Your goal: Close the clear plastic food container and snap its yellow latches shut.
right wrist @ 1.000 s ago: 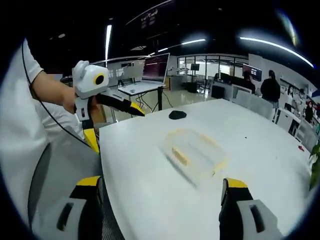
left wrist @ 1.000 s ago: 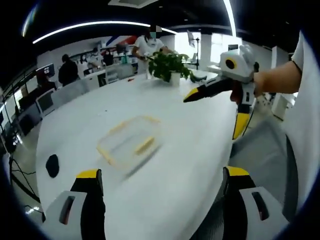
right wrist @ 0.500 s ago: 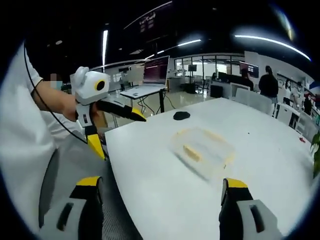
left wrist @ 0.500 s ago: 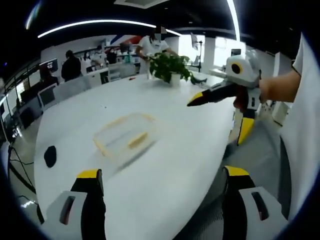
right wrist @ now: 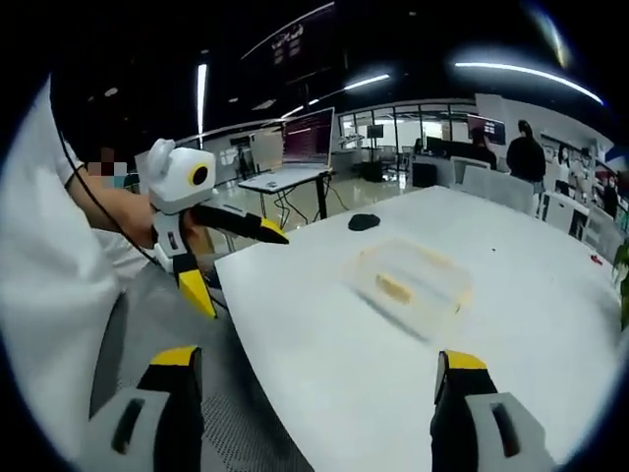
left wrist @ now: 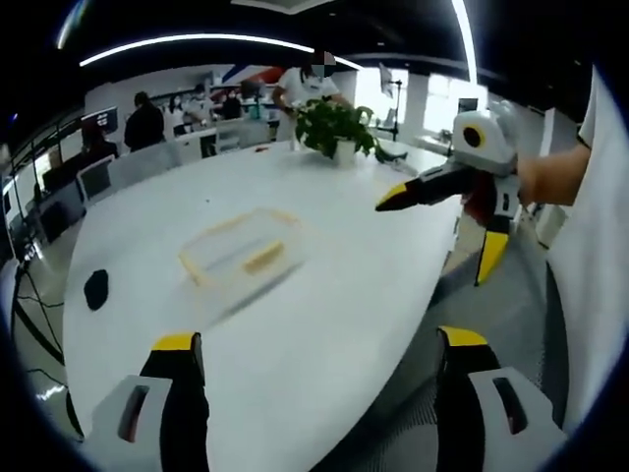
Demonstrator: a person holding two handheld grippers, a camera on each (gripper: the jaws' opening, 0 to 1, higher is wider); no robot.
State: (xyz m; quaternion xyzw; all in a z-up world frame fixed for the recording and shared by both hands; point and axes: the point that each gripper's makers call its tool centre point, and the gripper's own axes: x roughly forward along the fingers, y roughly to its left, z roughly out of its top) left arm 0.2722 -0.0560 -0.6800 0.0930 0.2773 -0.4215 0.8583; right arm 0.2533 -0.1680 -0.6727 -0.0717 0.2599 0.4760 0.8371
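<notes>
The clear container point(left wrist: 239, 258) point(right wrist: 414, 285) with yellow latches is seen lying on the white table point(left wrist: 334, 295), well beyond both grippers. The left gripper point(left wrist: 313, 344) and right gripper point(right wrist: 313, 364) are held with jaws spread apart, nothing between them.

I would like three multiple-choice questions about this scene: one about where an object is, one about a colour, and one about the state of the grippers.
1. Where is the clear container?
A. on the white table
B. on the floor
C. held in a gripper

2. What colour are the container's latches?
A. red
B. yellow
C. blue

3. How do the left gripper and right gripper stand?
A. both shut on the container
B. one shut on a latch
C. both open, away from the container

Answers:
1. A, it rests on the tabletop, near the black object.
2. B, its rim and latches show yellow.
3. C, each view's own jaws stand wide apart with nothing between them.
</notes>
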